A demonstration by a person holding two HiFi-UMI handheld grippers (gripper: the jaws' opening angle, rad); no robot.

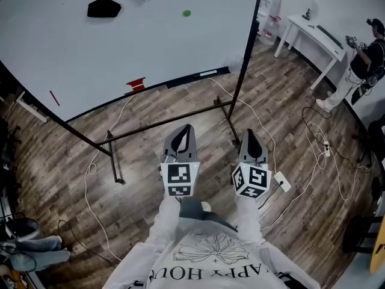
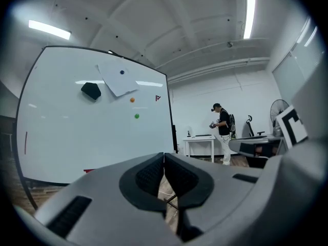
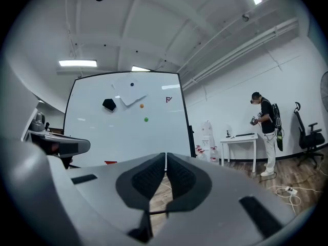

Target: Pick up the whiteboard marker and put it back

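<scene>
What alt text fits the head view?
A person holds the left tongs and right tongs, both shut and empty, toward a whiteboard on a black stand; another person stands by a white table.

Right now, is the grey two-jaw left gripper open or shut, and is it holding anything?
Shut and empty. In the left gripper view, the grey left gripper has its black ribbed pads meeting at the tips, with nothing between them.

Looking like a lab or studio workspace: whiteboard [image 1: 120, 47] standing on wood floor [image 1: 283, 107], cables [image 1: 86, 188] trailing, white desk [image 1: 314, 36], office chair [image 3: 307, 135].
</scene>
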